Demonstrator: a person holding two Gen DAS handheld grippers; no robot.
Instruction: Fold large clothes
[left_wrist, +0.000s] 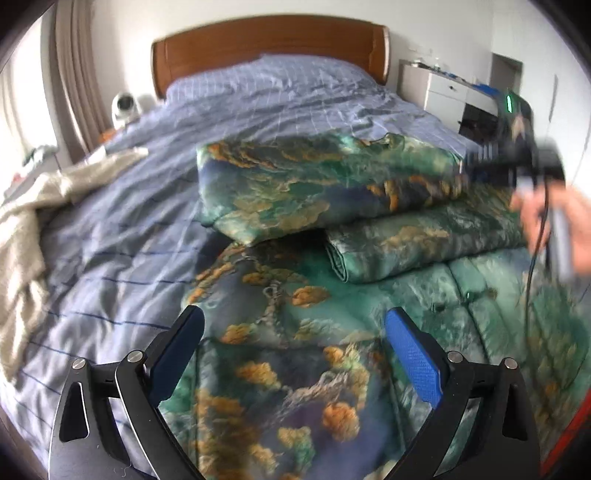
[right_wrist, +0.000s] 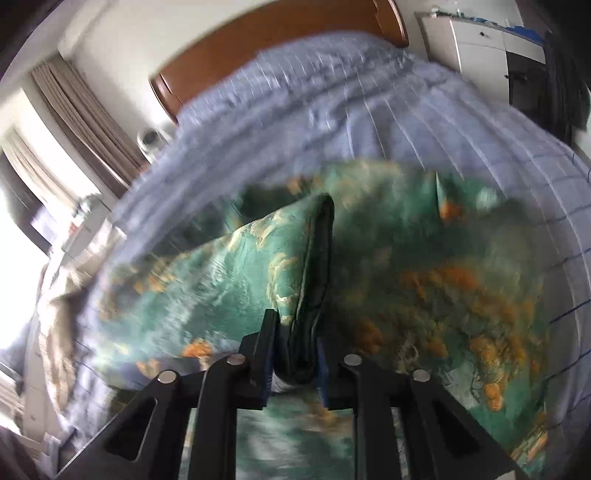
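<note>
A: On the bed (left_wrist: 110, 229), a green printed garment (left_wrist: 280, 332) lies partly folded over the blue checked sheet.

B: The right tongs (right_wrist: 295, 354) pinch its folded edge; the left tongs (left_wrist: 293, 343) hover spread wide above it, empty.

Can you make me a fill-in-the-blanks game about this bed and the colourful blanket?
1. The right gripper is pinching a fold of the green and orange ____.
2. The left gripper has its jaws wide ____, with nothing between them.
3. The wooden headboard stands at the far end of the ____.
4. A cream blanket lies on the bed sheet, which is pale ____ with thin lines.

Missing words: quilt; open; bed; blue
</note>
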